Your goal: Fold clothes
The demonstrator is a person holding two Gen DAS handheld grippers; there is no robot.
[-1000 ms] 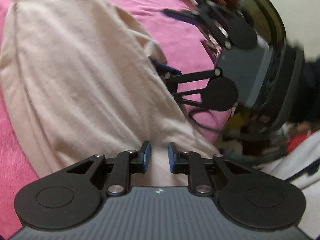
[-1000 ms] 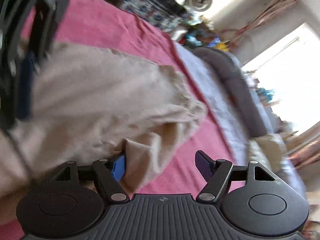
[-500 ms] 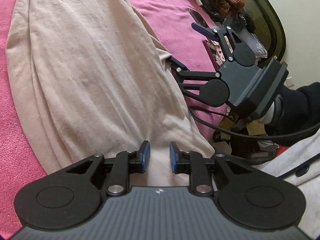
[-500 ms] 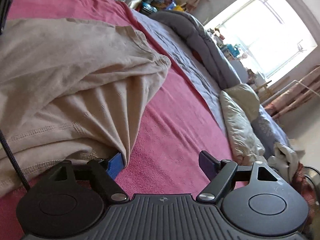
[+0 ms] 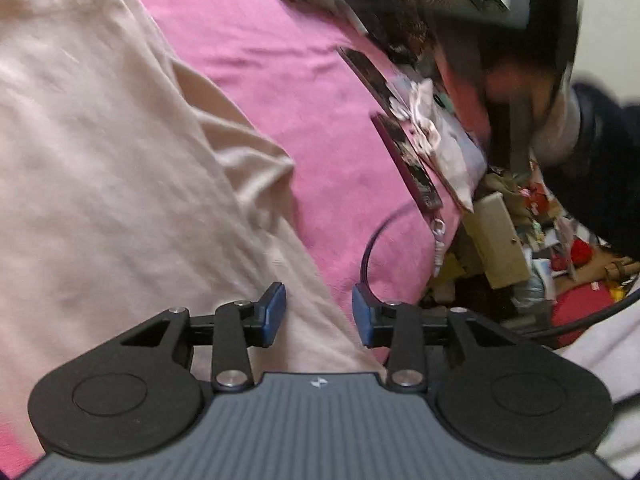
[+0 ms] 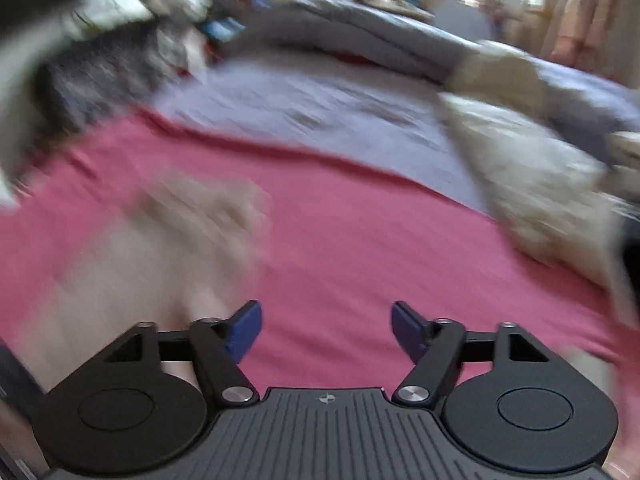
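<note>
The beige garment (image 5: 120, 168) lies spread on the pink bedspread (image 5: 304, 92). The left gripper (image 5: 319, 314) hovers over the garment's near edge, jaws opening with cloth beneath, unpinched. The right gripper (image 6: 326, 330) hangs above bare bedspread beside the garment, jaws closing on nothing.

Beige garment (image 5: 120, 168): your left view cuts it off at nine and twelve o'clock.
Right view: motion blur smears garment (image 6: 168, 240) and pillows (image 6: 532, 184).
Floor clutter (image 5: 560, 248): too blurred to identify.
</note>
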